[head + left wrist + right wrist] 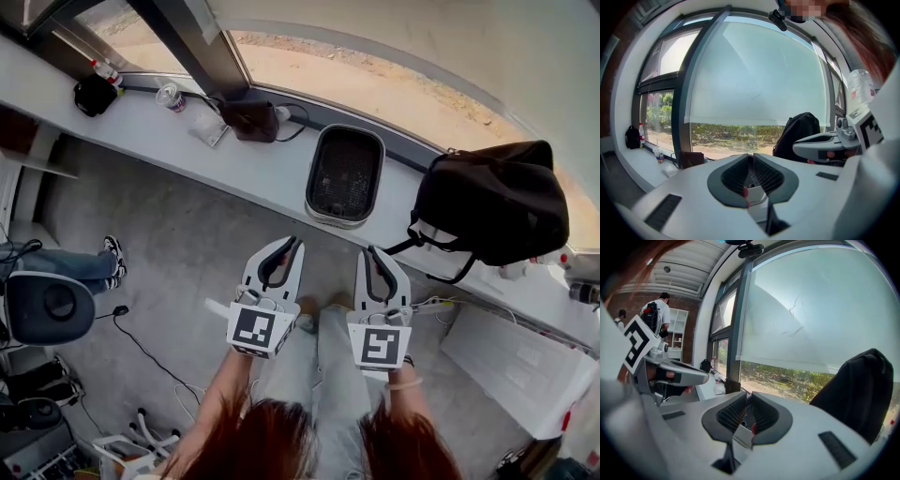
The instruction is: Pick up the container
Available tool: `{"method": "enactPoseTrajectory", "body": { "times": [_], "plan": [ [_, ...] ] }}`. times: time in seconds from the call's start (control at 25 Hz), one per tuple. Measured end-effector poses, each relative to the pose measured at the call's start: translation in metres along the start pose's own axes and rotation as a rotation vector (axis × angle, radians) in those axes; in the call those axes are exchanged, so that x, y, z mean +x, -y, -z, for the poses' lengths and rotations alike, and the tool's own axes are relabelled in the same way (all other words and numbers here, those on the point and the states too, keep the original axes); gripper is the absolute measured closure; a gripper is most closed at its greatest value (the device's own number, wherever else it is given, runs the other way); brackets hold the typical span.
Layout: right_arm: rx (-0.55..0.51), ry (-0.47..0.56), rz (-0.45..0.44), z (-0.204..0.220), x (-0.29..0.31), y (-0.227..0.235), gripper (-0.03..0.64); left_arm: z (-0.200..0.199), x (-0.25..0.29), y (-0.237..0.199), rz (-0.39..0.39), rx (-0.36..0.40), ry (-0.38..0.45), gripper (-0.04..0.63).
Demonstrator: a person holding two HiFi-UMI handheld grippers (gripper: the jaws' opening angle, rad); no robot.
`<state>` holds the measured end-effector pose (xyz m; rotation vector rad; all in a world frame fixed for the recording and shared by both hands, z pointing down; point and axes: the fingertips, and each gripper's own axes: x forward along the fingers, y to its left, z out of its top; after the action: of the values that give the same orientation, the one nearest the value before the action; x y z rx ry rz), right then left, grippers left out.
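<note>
The container (344, 175), a dark rectangular tub with a pale rim, rests on the white window sill (272, 169) straight ahead of both grippers. My left gripper (284, 246) hangs over the floor just short of the sill, jaws shut with nothing in them. My right gripper (373, 253) is level beside it, also shut and empty. Seen from the left gripper view, the left gripper (752, 157) points at the window, with the right gripper (825, 145) beside it. The right gripper (747, 397) also faces the glass. Neither gripper view shows the container.
A black backpack (492, 202) sits on the sill right of the container. A dark pouch (250, 119), a can (171, 97) and a black bag (94, 94) lie further left. A chair (47, 305) and a seated person's legs (94, 264) are at left, cables (150, 356) on the floor.
</note>
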<state>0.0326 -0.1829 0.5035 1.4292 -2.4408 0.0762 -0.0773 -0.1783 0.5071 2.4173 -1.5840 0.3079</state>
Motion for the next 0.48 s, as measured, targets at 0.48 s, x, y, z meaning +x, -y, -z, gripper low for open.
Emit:
{"method": "enactPoseTrajectory", "body": {
  "times": [0.48],
  "plan": [
    [0.011,-0.055,-0.018,0.072,0.033,-0.009,0.589,0.069,0.032,-0.009,0.010,-0.050,-0.037,0.559]
  ]
}}
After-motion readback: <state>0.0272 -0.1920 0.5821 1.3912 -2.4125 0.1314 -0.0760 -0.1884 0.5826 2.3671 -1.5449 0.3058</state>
